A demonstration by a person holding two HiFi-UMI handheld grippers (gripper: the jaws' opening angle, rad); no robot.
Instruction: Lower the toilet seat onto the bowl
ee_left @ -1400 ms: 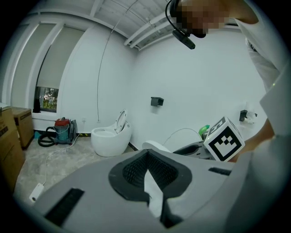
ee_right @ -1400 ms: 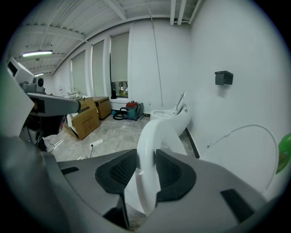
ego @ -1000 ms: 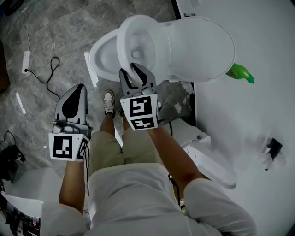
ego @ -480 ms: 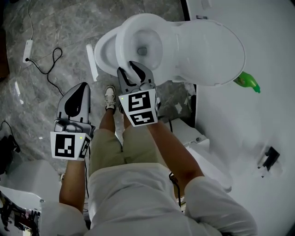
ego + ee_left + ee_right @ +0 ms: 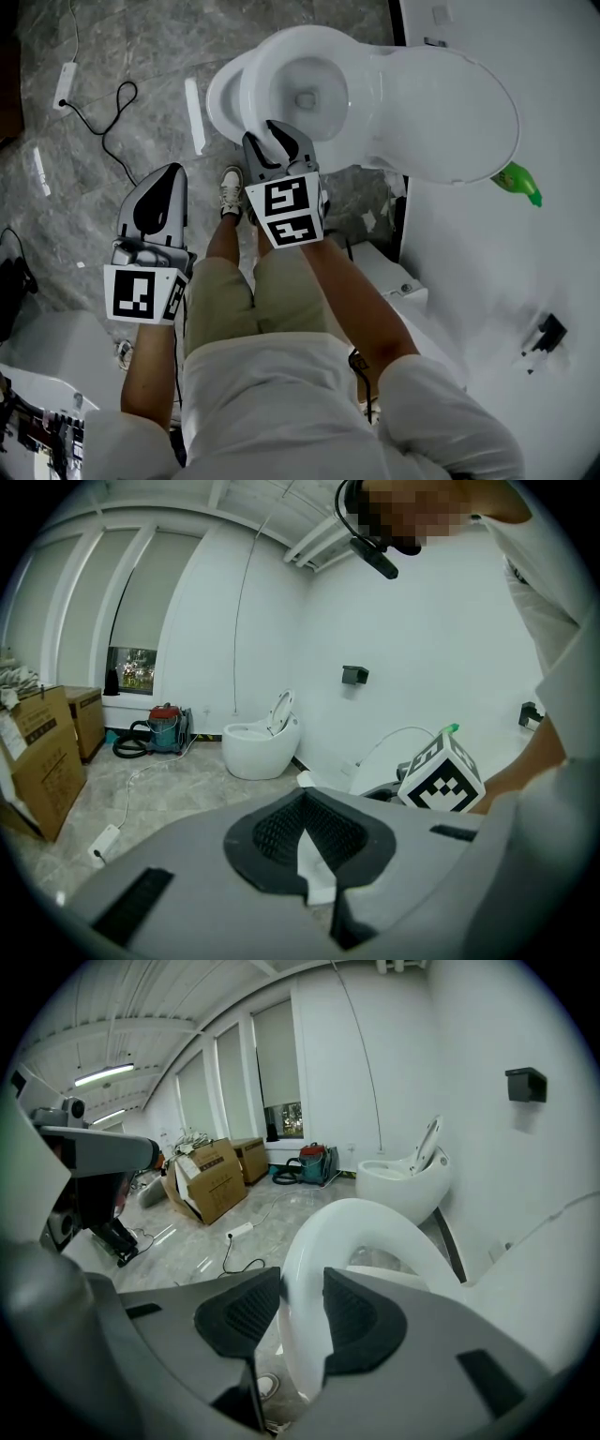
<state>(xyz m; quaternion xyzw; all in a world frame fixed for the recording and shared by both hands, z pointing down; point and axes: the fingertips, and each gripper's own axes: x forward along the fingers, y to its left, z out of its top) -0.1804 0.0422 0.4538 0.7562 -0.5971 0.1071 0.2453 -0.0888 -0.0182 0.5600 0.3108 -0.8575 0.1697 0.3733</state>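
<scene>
In the head view, the toilet seat [image 5: 281, 42] stands tilted partway up over the bowl [image 5: 220, 98], with the lid [image 5: 441, 103] lying back behind it toward the wall. The right gripper [image 5: 279, 141] meets the seat at its front edge. The left gripper [image 5: 161, 183] hangs well apart from the toilet, out over the floor, and carries nothing.

In the left gripper view, the left gripper [image 5: 305, 841] has its jaws clenched together with no object between them.

In the right gripper view, the right gripper [image 5: 302, 1312] has its jaws grasping the toilet seat [image 5: 356, 1227]. One pad lies on each face of the white rim at the front of the ring.

The seat looks like a rigid, glossy moulded ring, probably fairly light and hinged at the back. The front rim, farthest from the hinge, seems the best hold. The smooth surface could slip between the pads, and a freed seat would likely drop and bang.
</scene>
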